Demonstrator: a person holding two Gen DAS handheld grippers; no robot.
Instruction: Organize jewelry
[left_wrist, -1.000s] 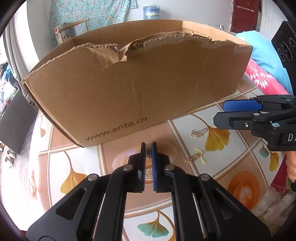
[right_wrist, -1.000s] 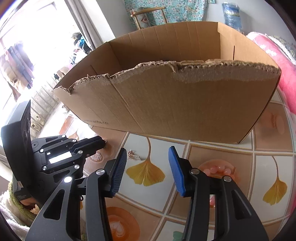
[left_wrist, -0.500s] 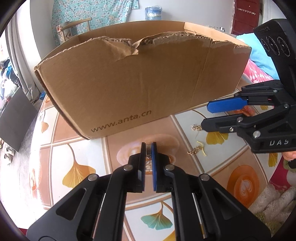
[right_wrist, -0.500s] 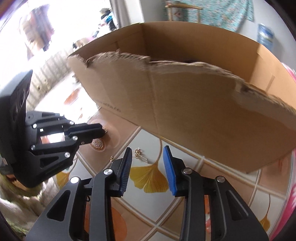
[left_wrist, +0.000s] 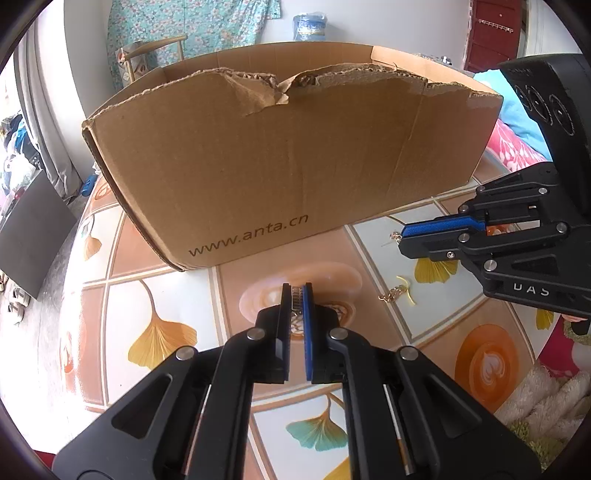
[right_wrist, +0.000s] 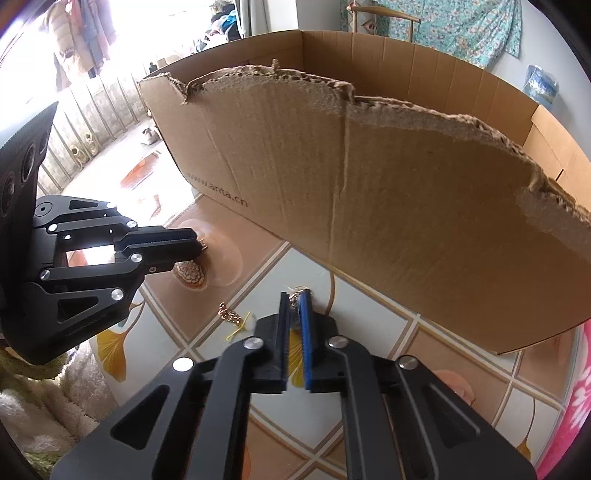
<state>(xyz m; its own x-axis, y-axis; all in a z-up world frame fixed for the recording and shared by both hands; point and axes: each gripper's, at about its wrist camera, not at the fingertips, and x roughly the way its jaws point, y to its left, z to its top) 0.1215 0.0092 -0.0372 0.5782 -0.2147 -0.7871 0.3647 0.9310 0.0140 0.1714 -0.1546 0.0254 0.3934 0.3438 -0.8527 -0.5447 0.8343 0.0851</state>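
My left gripper is shut on a small metal jewelry piece, held just above the patterned tabletop in front of the cardboard box. It also shows in the right wrist view. My right gripper is shut on a gold earring lying close to the box wall; it also shows in the left wrist view. A second gold earring with a yellow tie lies on the table between the two grippers and shows in the right wrist view.
The open box with torn rim and "www.anta.cn" print fills the back of the table. A fluffy cream cloth lies at the table's right edge. A chair and a water jug stand behind.
My right gripper has come down toward the table and closed its jaws on the gold earring near the box. My left gripper stayed shut on its piece and has drawn slightly back from the box.
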